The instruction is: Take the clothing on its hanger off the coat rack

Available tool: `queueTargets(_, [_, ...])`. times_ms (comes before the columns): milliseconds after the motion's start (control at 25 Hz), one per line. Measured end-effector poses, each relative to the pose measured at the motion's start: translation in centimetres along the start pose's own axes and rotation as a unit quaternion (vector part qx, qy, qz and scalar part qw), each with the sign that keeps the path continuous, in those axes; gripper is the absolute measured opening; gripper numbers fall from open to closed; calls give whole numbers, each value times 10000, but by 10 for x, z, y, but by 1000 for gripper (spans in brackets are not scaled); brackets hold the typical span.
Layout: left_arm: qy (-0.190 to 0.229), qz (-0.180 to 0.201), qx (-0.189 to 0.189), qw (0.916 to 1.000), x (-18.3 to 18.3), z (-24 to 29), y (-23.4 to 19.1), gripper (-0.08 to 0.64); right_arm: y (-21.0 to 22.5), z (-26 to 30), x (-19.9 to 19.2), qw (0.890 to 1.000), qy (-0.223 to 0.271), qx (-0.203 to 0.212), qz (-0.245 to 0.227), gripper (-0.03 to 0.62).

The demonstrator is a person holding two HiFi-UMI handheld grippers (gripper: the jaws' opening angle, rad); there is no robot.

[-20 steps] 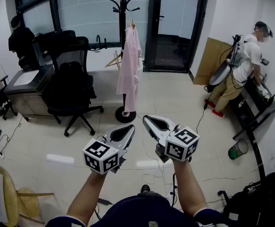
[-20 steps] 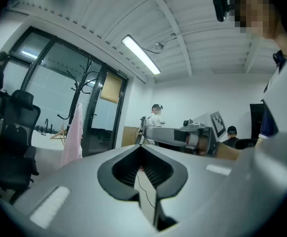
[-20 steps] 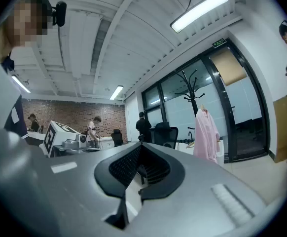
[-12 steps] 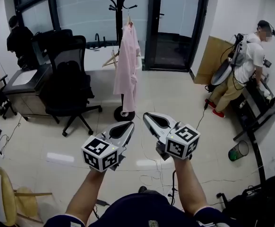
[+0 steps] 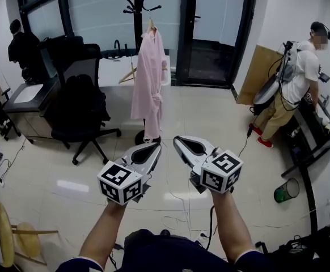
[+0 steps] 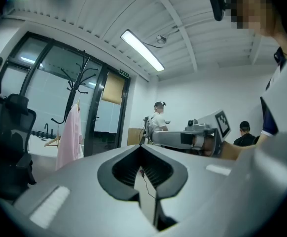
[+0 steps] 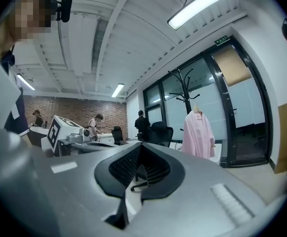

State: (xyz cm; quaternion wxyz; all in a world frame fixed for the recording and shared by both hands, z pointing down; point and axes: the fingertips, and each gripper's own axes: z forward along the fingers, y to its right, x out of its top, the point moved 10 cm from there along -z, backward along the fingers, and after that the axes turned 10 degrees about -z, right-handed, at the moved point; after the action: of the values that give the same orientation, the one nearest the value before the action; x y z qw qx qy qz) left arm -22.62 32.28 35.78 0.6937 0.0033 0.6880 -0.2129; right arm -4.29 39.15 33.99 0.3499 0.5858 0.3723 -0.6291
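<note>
The fingers of the left gripper lie closed against each other, tip to tip, with nothing between them; only a narrow slit of floor and a dark cable shows through the hollow behind the tips. The right gripper is the same: its fingers are pressed together and hold nothing. Both grippers are held level and side by side, close but not touching, each with its marker cube toward the person's forearms.

Well beyond the tips, across open tiled floor, stands the black coat rack on its round base. The pink garment hangs from it on a hanger whose hook sits over one of the upper prongs. It hangs straight down, the hem near the base, and neither gripper touches it. A bare wooden hanger shows just to its left — whether it hangs from the rack or rests on the white table behind cannot be told.

A black office chair stands left of the rack, and a person in dark clothes is behind it by the window. At the far right another person in a white top stands at a dark table, a green bin on the floor nearby.
</note>
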Motion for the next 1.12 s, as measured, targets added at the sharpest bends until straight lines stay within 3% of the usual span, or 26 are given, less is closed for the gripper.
queueTargets(480, [-30,11,-195,9998,14,91,-44,12,88,16,-8,9995,87,-294,-29,2])
queueTargets(1120, [-199,273,-651,9973,60,258,-160,12,258,101,-10,9958,163,-902,-25,2])
